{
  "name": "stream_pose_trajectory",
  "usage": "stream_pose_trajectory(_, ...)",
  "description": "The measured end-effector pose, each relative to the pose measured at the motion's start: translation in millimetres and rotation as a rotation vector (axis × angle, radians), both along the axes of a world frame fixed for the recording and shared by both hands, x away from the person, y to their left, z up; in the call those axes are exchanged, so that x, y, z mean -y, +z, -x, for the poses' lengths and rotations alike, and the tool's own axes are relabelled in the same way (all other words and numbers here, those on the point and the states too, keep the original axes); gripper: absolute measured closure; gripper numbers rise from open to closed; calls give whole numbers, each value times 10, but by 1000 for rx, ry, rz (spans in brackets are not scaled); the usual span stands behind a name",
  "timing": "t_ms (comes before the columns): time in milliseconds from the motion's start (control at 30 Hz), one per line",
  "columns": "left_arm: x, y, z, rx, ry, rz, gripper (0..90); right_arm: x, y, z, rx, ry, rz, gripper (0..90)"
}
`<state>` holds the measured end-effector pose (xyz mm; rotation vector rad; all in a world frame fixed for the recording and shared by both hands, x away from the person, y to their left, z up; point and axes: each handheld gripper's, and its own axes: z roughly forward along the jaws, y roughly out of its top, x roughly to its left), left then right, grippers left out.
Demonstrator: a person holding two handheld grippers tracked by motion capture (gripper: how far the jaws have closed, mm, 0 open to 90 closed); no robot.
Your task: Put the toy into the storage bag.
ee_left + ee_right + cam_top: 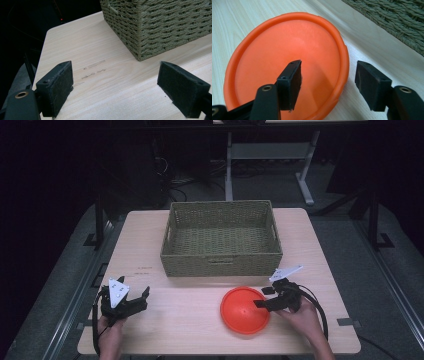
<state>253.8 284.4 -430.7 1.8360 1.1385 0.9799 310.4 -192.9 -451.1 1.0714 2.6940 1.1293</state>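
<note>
Jaws of the right gripper stand well apart and straddle the near rim of the orange plate: one pad sits over the plate's inner face, the other hangs outside the rim above the table, and nothing is clamped yet. From above, that same gripper meets the plate at its right edge, with the woven basket just beyond the jaws. The likely trouble is a shallow bite: the rim is thin, smooth and curved, so if the pads close only on its lip the plate could pivot or slip out once lifted, and tilt as it clears the basket wall. Closing too low could also press the outer pad into the tabletop and push the plate away instead of gripping it. Over at the left gripper, the jaws are wide open and empty, with bare table between them and the basket corner ahead, so it offers no support if the plate slides.
</note>
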Motion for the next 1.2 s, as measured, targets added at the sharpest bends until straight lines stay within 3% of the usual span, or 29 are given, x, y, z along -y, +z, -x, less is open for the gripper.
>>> stream_pose_trajectory(567, 1, 3, -3, -4, -5, -3, 128, -14, -107, -47, -56, 10, 13, 437)
stream_pose_trajectory(900, 11, -2, -7, -2, -10, -8, 128, -7, -122, -57, -68, 19, -18, 467)
stream_pose_trajectory(1200, 24, -3, -10, -6, -10, -9, 128, 51, -129, -65, -68, 10, -22, 576)
